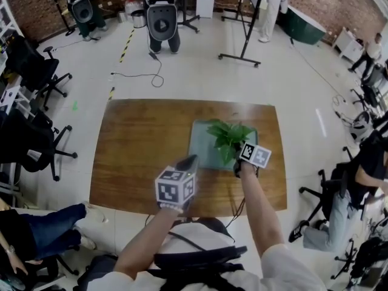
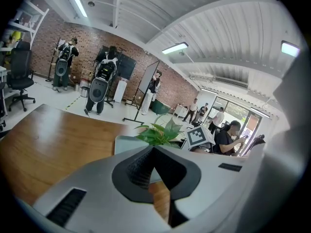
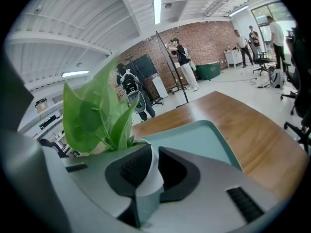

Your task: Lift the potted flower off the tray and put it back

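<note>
The potted flower [image 1: 229, 137] has green leaves and a white pot, and it stands on the pale green tray [image 1: 200, 147] on the wooden table [image 1: 139, 144]. My right gripper [image 1: 238, 163] is at the tray's near right side, under the leaves. In the right gripper view the pot's white rim [image 3: 148, 171] sits between the pads of my right gripper [image 3: 148, 155], which lie against both sides of it. The leaves [image 3: 95, 115] rise to the upper left. My left gripper [image 1: 189, 160] hovers shut and empty at the tray's near left edge. From it the plant [image 2: 158, 132] shows just ahead.
Office chairs [image 1: 42, 71] stand left of the table and a seated person [image 1: 364, 174] is at the right. A whiteboard stand [image 1: 245, 35], parked robots [image 1: 162, 17] and a floor cable [image 1: 151, 74] lie beyond the table's far edge.
</note>
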A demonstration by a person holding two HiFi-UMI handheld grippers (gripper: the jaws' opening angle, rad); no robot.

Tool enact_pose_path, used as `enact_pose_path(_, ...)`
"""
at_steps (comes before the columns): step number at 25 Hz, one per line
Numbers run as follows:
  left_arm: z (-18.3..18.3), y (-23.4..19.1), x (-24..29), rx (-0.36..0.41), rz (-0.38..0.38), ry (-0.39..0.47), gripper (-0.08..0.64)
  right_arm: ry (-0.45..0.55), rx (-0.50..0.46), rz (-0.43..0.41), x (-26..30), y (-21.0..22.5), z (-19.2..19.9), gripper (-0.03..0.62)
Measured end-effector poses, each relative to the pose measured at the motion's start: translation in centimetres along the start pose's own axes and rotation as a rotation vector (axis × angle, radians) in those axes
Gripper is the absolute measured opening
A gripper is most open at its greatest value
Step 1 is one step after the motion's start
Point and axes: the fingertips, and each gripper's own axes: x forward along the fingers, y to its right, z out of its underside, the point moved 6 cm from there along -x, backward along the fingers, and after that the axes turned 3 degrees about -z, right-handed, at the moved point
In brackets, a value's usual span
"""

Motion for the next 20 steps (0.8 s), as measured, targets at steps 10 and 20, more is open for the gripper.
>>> enact_pose_path(10, 0.1, -0.1, -0.9, -0.023, -0.010, 0.015, -0.003, 0.126, 0.041, 0.017, -3.5, 0.2, -2.3, 0.126)
enact_pose_path(20, 1.7, 2.4, -3.7, -0.059, -0.019, 0.039, -0.003, 0.260, 0.086, 0.005, -12.1, 1.6, -3.6, 0.124)
